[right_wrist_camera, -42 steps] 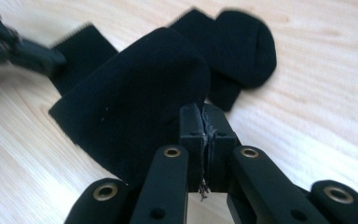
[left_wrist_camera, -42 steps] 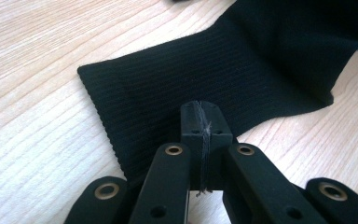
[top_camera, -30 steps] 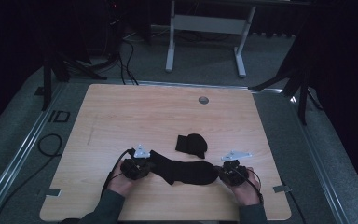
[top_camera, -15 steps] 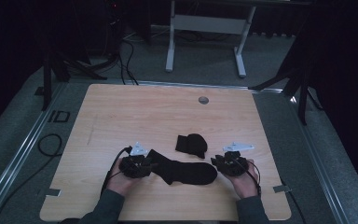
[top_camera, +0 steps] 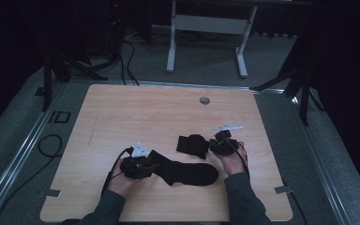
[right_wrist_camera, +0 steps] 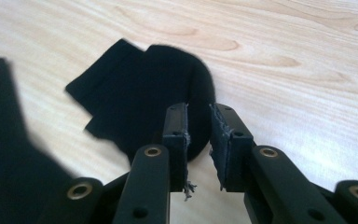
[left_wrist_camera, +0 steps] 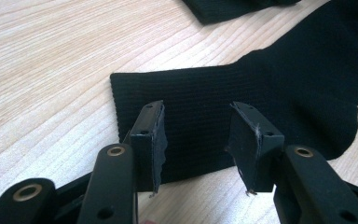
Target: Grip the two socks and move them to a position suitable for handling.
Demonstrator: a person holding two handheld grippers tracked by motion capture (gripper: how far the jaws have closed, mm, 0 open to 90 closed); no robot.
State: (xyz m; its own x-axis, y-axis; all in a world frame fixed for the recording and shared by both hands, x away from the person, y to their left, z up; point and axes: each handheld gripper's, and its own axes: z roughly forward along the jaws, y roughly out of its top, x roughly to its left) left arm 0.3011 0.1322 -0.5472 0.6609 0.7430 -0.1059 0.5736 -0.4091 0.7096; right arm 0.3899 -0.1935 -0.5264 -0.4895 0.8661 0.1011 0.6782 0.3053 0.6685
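Careful: your left tool (left_wrist_camera: 196, 140) has just opened wide over the flat sock's (top_camera: 187, 172) cuff, gripping nothing. Your right tool (right_wrist_camera: 198, 135), narrowly parted, reaches the folded sock (right_wrist_camera: 144, 102) on the bench (top_camera: 136, 112); a shallow pinch could drag it unfolded.

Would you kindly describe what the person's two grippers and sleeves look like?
The left gripper and right gripper are black, each with two flat fingers bearing frayed dark pads and brass-coloured rivets at the joints. Each carries a pale grey three-cornered plate on top and trails a thin black cable. The sleeves are dark grey-green.
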